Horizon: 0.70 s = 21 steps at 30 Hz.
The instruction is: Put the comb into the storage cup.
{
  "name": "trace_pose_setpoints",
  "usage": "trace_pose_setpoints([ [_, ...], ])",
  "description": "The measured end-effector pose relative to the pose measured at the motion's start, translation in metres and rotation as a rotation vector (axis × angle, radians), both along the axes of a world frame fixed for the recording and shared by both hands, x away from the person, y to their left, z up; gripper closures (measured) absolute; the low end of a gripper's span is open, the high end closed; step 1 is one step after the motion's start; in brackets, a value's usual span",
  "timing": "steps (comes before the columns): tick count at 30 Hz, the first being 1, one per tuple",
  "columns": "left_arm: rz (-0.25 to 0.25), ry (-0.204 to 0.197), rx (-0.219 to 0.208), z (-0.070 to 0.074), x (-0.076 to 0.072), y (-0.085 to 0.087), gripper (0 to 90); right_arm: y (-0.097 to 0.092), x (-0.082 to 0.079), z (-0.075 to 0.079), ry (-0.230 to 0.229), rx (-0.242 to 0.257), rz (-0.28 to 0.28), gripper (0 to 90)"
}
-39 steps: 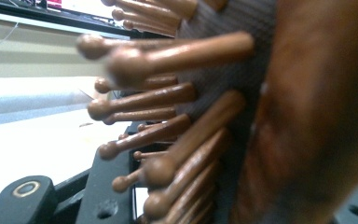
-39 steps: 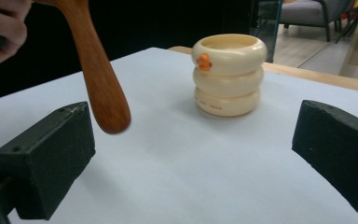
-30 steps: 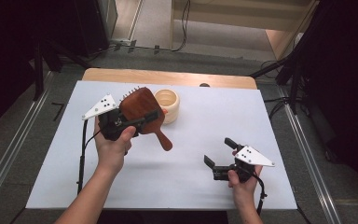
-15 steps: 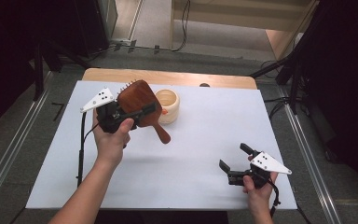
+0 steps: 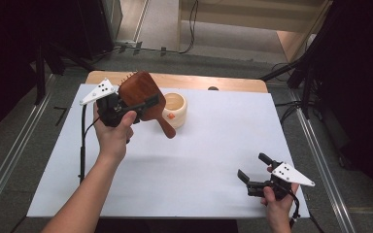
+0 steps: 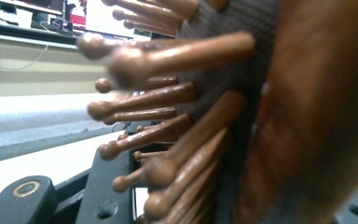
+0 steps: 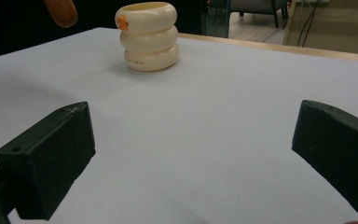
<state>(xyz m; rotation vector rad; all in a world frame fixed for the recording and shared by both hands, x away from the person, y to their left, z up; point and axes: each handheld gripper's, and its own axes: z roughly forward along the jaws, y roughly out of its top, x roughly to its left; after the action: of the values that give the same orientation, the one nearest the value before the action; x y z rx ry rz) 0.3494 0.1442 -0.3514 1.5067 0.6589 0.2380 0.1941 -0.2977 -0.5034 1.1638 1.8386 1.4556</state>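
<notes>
Hairbrush [image 5: 143, 94] clamped by head in my left claw [image 5: 141, 104] | wood, stiff, light, handle free | right claw [image 5: 253, 174] spread, empty

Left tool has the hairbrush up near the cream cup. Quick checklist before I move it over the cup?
1. Grip: left tool shut on the hairbrush head: ok.
2. Hairbrush off the table, handle pointing down toward the cup: ok.
3. Cup upright on the white table cover: ok.
4. Cup empty inside: cannot tell.
5. Right tool open, holding nothing, apart from the cup: ok.
6. Gap between handle tip and cup: cannot tell; they overlap in the high view.
</notes>
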Motion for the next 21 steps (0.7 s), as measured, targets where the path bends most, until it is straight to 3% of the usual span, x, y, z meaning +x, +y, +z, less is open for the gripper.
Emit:
trace_pose_setpoints([
  [9,0.008,-0.004,-0.007,0.007,0.012,-0.004,53.0,-0.013,-0.005,0.002,-0.01,0.021,-0.022,0.0],
  [21,0.031,-0.016,0.001,0.015,0.032,-0.007,52.9,-0.018,-0.004,-0.001,-0.017,0.037,-0.01,0.0],
])
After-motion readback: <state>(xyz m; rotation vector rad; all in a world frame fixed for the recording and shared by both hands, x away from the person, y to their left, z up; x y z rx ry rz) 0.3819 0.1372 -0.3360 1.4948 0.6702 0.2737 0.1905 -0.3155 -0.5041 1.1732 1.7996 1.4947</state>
